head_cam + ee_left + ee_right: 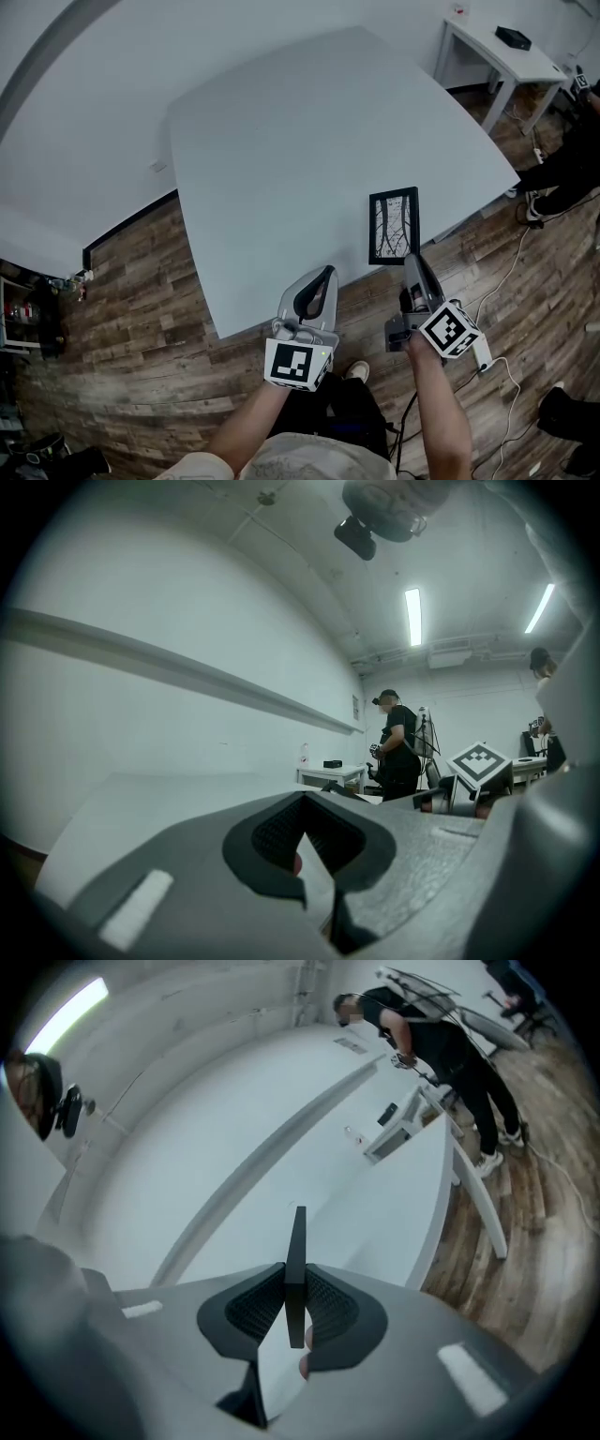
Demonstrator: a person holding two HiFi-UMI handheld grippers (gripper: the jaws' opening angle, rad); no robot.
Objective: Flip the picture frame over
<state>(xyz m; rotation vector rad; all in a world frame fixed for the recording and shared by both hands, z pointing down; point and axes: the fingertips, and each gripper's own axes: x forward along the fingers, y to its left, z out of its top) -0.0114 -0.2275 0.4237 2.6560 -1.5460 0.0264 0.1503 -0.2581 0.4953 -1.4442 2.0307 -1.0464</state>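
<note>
Left claw [325, 274] hangs over the near rim of the tabletop [281, 141]. Jaws together, nothing between them, confirmed in its own view [302, 841]. Right claw [410, 262] is clamped on the picture frame [394, 225] at its near short edge. From that claw's view [298, 1290] the frame [298, 1241] shows edge-on, a thin black slat pinched between the ribbed pads. The frame lies picture side up at the tabletop's near right corner, its long side running away from me. Judgement: light, stiff and flat. The smooth rim could slip or pivot in a one-edge pinch, and any glazing would make it fragile, so turn it slowly and set it down softly. The grip sits slightly right of centre on the short edge, and a more central hold would balance better. The left claw could steady the far edge. Beyond, a side table [497, 52] and a person [441, 1044] stand well apart.
</note>
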